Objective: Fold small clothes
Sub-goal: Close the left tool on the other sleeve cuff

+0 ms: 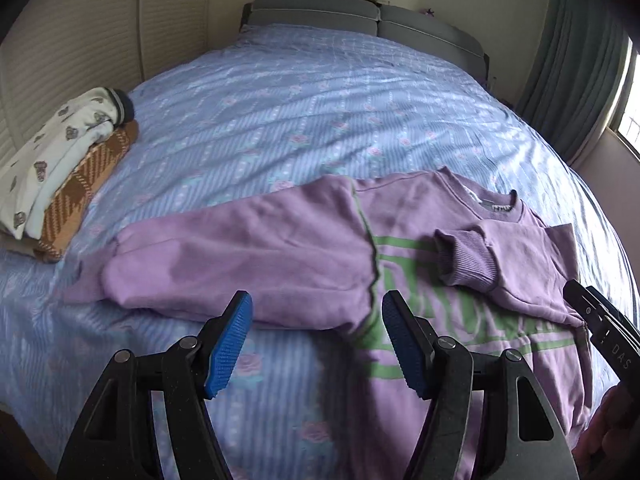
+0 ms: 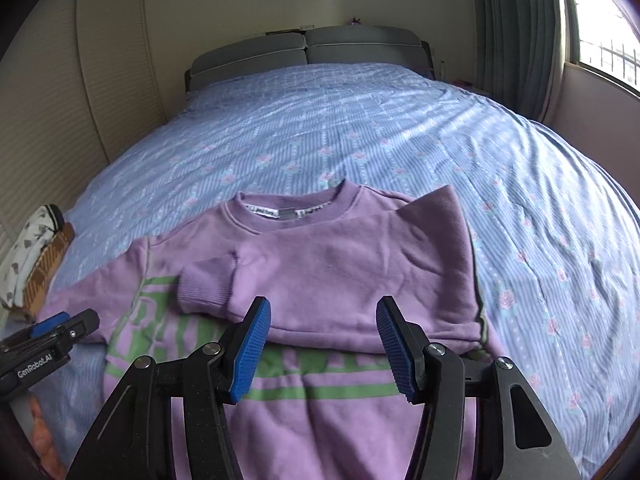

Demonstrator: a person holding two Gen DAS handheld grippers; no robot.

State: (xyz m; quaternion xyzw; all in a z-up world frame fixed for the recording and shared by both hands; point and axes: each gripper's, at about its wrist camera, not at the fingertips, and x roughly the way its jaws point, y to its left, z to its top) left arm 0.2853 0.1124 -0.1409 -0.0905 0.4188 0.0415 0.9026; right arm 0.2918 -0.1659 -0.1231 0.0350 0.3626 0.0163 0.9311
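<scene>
Nearest, the left tongs (image 1: 317, 338) hang open with nothing between their blue pads, above the bed's front edge just short of the purple sweatshirt's (image 1: 460, 364) spread left sleeve (image 1: 248, 264). The right tongs (image 2: 324, 346) are likewise open and empty, over the sweatshirt's chest. The sweatshirt lies flat on the blue flowered bedspread (image 1: 320, 120), front up with green lettering showing, collar (image 2: 296, 208) pointing to the headboard. Its right sleeve (image 2: 344, 276) is folded across the chest, the ribbed cuff (image 2: 204, 284) resting on the lettering. Farther left, at the bed's edge, sits a stack of folded clothes (image 1: 60, 176), a white printed piece atop a brown checked one. Beyond stands the grey headboard (image 2: 304, 50)
</scene>
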